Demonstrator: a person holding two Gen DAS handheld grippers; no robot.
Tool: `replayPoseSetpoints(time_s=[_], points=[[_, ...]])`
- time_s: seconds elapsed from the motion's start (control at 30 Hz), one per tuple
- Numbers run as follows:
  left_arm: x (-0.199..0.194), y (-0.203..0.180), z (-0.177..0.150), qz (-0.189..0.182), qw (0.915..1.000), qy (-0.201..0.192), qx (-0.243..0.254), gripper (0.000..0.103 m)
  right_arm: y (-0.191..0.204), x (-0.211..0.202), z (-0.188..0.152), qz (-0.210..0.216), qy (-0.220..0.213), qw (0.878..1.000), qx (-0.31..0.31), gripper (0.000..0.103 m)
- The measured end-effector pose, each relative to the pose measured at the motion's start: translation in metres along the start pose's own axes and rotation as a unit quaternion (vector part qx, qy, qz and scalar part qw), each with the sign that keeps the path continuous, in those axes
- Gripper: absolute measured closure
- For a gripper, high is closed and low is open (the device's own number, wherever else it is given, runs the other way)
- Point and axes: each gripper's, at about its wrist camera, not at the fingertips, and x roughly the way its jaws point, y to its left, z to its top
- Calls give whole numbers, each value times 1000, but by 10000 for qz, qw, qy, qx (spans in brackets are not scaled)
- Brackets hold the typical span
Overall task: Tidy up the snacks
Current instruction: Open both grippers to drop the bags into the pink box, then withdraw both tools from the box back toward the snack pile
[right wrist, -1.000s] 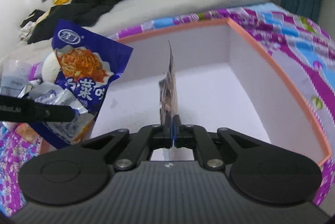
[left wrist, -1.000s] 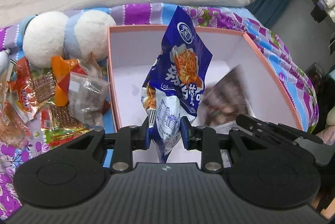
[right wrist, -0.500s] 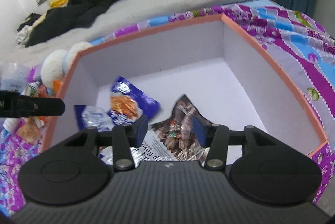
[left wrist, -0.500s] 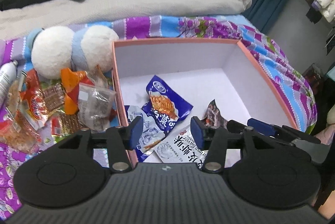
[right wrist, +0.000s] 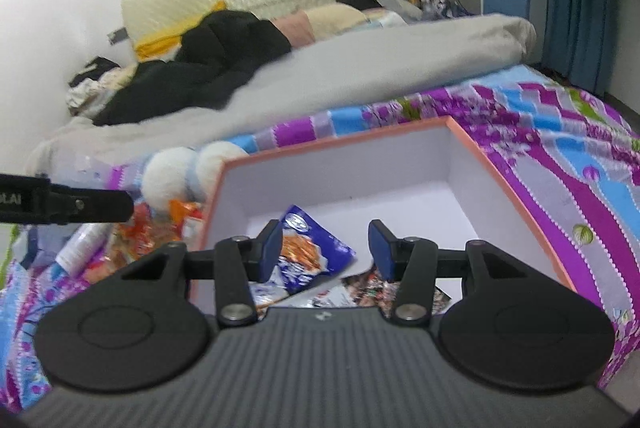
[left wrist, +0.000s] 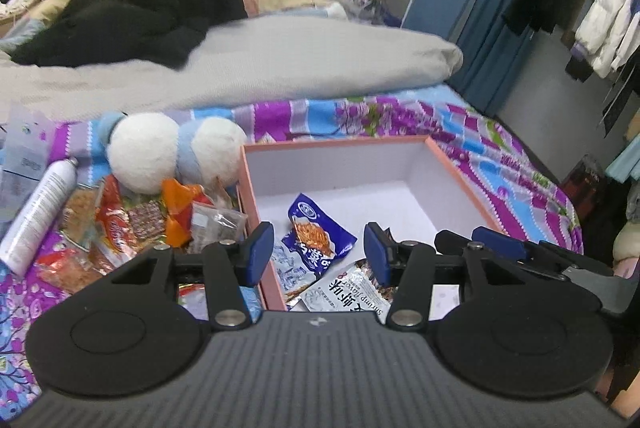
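Note:
A pink-rimmed box (left wrist: 250, 184) (right wrist: 344, 144) with a white inside lies on the patterned bedspread. In it lie a blue snack packet (left wrist: 318, 234) (right wrist: 308, 252), a white shrimp-flavour packet (left wrist: 344, 294) and a dark printed packet (right wrist: 370, 292). My left gripper (left wrist: 319, 252) hovers open above the box's near left corner, nothing between its blue pads. My right gripper (right wrist: 325, 248) is open too, above the packets; it also shows at the right of the left wrist view (left wrist: 496, 246). A heap of loose snack packets (left wrist: 136, 224) lies left of the box.
A white and blue plush toy (left wrist: 172, 152) rests against the box's far left corner. A white spray can (left wrist: 38, 212) lies at the far left. A grey duvet (left wrist: 240, 68) and black clothing (left wrist: 132, 16) fill the bed behind. Hanging clothes (left wrist: 600, 12) are at the right.
Both grippers opened and dropped their packets: the blue one from the left, the dark one from the right, now lying in the box. Both grippers then rose and drew back.

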Motion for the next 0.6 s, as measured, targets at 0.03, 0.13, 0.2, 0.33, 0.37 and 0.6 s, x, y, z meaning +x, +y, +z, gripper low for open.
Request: replayPoseSetpoints(time_s=[0.03, 0.13, 0.2, 0.33, 0.37, 0.6], points=[[-8, 2, -1, 7, 10000, -41, -4, 47, 3, -5, 1, 29, -44, 10000, -15, 52], [-32, 5, -6, 46, 9998, -178, -9, 47, 15, -19, 4, 108, -176, 9998, -84, 52], [-49, 8, -10, 85, 9996, -280, -24, 47, 23, -29, 5, 187, -263, 9994, -149, 52], [-77, 18, -19, 133, 9989, -431, -92, 47, 39, -47, 5, 326, -418, 9982, -273, 52], [-84, 21, -22, 143, 9987, -475, -103, 47, 44, -51, 5, 373, -460, 9978, -312, 52], [-124, 40, -41, 309, 9969, -707, -167, 47, 72, -69, -4, 579, -614, 9954, -461, 52]])
